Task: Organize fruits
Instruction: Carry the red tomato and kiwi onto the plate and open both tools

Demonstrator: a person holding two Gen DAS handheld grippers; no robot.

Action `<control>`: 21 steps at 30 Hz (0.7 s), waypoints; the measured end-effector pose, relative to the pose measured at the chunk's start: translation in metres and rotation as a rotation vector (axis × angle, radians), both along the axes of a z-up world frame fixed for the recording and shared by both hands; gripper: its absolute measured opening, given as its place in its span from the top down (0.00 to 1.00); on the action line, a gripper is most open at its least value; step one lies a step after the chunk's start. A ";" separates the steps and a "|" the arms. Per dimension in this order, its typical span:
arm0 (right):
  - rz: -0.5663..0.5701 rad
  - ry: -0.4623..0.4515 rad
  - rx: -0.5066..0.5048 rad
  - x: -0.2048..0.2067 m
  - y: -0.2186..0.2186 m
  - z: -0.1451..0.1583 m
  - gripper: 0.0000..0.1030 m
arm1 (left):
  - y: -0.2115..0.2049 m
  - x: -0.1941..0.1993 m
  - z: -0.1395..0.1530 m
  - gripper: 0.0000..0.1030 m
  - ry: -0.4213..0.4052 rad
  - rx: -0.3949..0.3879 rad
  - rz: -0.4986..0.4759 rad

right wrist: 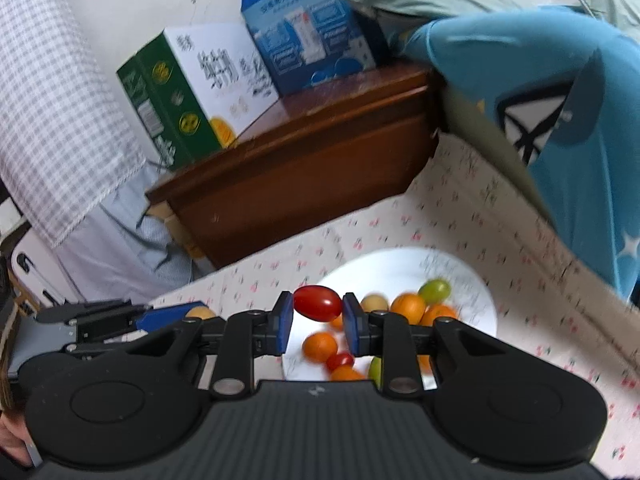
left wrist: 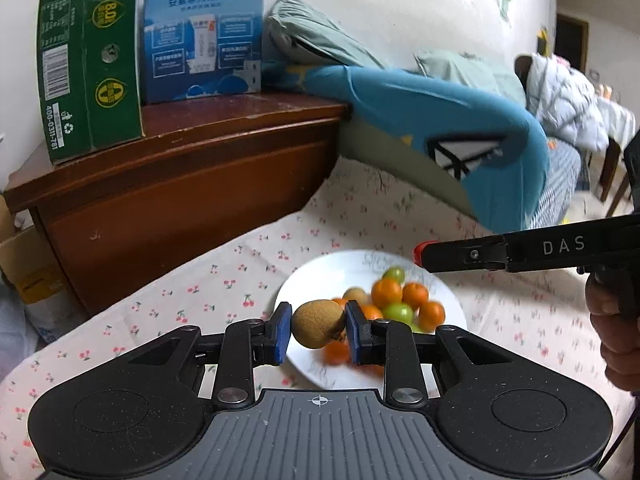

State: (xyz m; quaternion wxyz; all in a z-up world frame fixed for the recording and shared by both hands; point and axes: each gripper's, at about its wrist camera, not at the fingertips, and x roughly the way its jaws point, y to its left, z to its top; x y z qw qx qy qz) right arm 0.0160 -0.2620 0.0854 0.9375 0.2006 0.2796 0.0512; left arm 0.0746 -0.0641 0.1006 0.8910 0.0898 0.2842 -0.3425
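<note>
Here the left tongs (left wrist: 318, 330) squeezed a brown fruit (left wrist: 318, 323), and the right tongs (right wrist: 316, 316) pinched a red tomato (right wrist: 318, 303), both above the near-left rim of the plate (right wrist: 400, 266). Round, smooth fruit could slip out and roll across the bed.

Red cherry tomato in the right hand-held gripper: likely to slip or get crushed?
The red cherry tomato looks glossy and oval, so it could squirt out of the right hand-held gripper. It is pinched only at its ends, so probably prone to rotating. Its thin skin suggests it bruises easily.
</note>
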 end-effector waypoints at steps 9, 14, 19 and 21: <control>-0.031 0.027 0.041 0.030 -0.027 -0.004 0.74 | -0.021 0.021 -0.012 0.75 0.045 0.001 0.051; -0.051 0.069 0.064 0.046 -0.035 -0.017 0.74 | -0.031 0.036 -0.025 0.75 0.104 0.000 0.091; -0.049 0.111 0.057 0.061 -0.035 -0.032 0.74 | -0.033 0.050 -0.037 0.75 0.171 -0.013 0.150; -0.050 0.128 0.057 0.066 -0.034 -0.038 0.74 | -0.035 0.053 -0.041 0.75 0.184 -0.013 0.153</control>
